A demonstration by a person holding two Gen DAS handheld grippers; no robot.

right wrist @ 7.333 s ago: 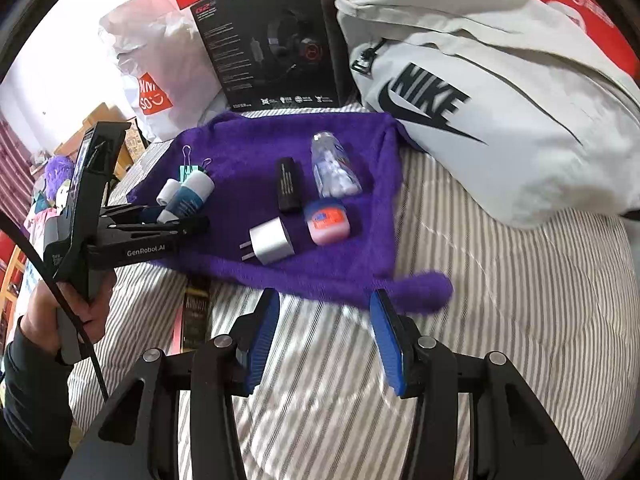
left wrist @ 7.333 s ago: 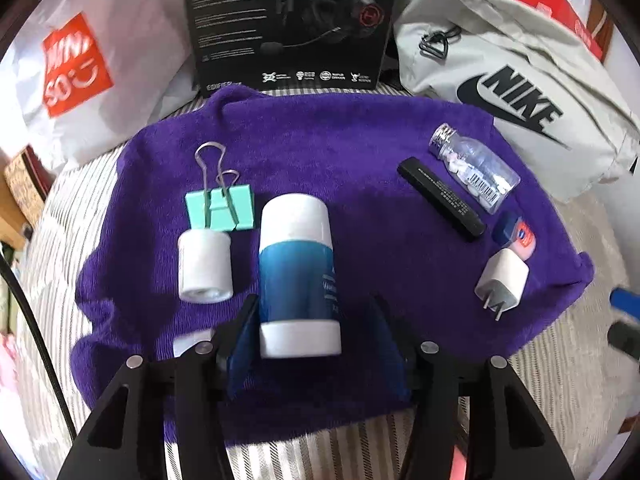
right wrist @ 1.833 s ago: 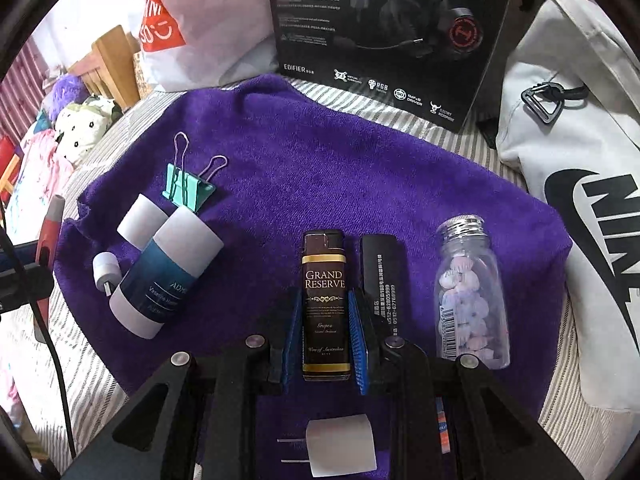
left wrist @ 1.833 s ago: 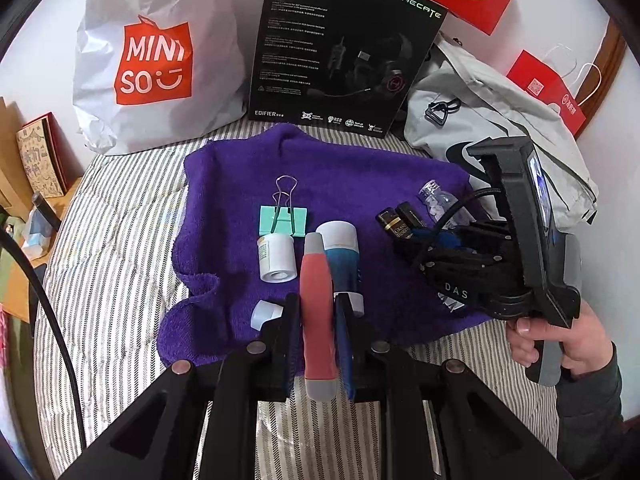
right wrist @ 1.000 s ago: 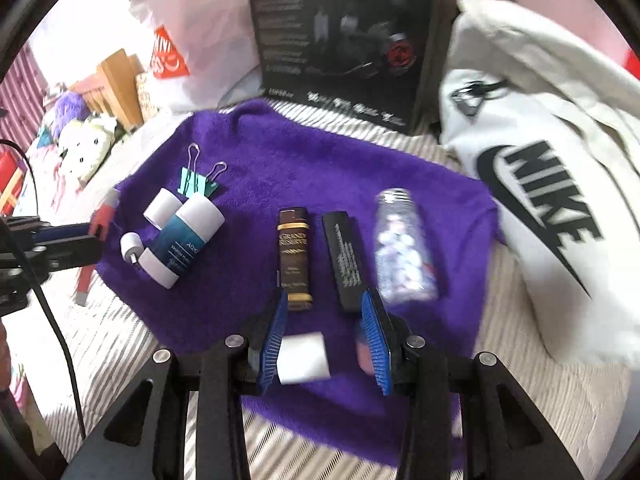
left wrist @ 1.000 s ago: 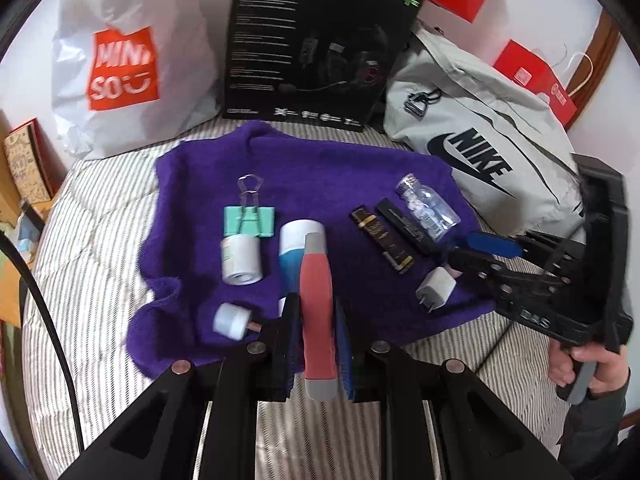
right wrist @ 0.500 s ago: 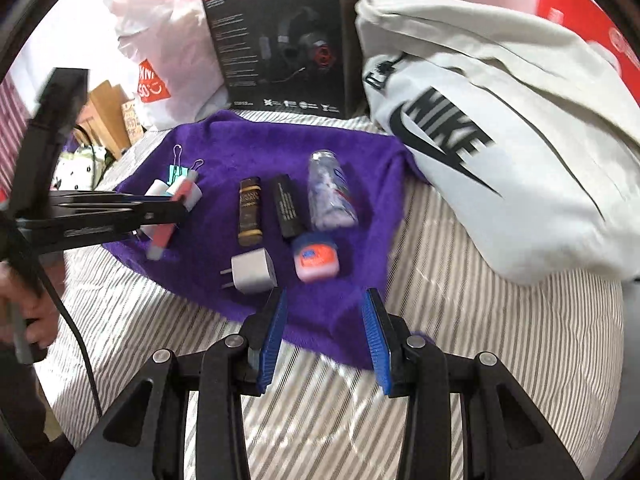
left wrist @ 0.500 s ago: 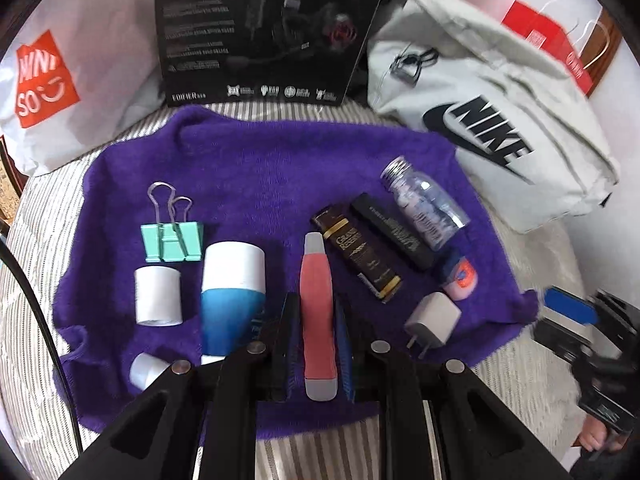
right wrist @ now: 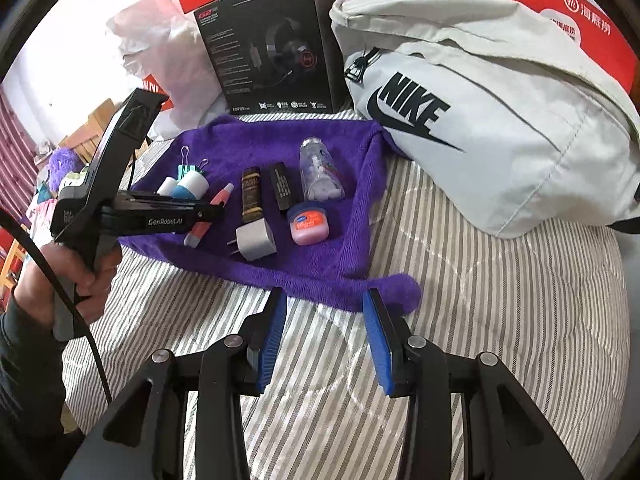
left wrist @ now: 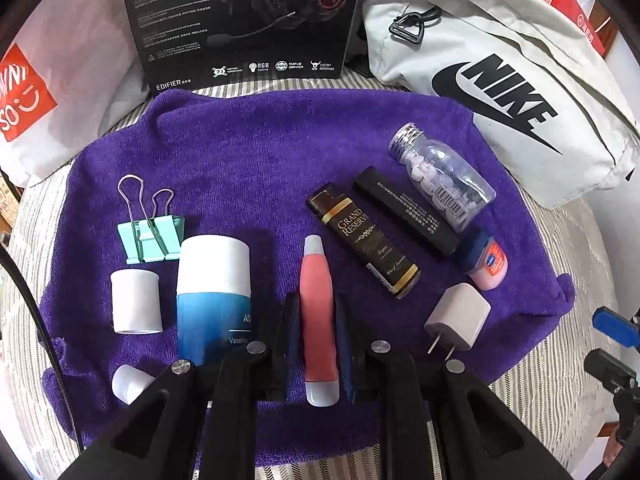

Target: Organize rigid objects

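At lower centre of the left wrist view, the left hand-held gripper [left wrist: 318, 344] clamps the pink tube [left wrist: 317, 316] over the purple towel [left wrist: 256, 152], between blue bottle [left wrist: 214, 300] and brown lighter [left wrist: 366, 240]. Placing seems underway; next, lower and release. Right hand-held gripper [right wrist: 322, 340] hangs part-open, empty, over the bed.

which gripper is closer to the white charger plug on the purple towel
Left. The left gripper, clamping the pink tube, sits just beside the charger plug; the right gripper hangs off the towel.

Bare purple towel [left wrist: 256, 148] lies open behind the objects; headset box [left wrist: 244, 20] and Nike bag [left wrist: 500, 80] wall its far edge.
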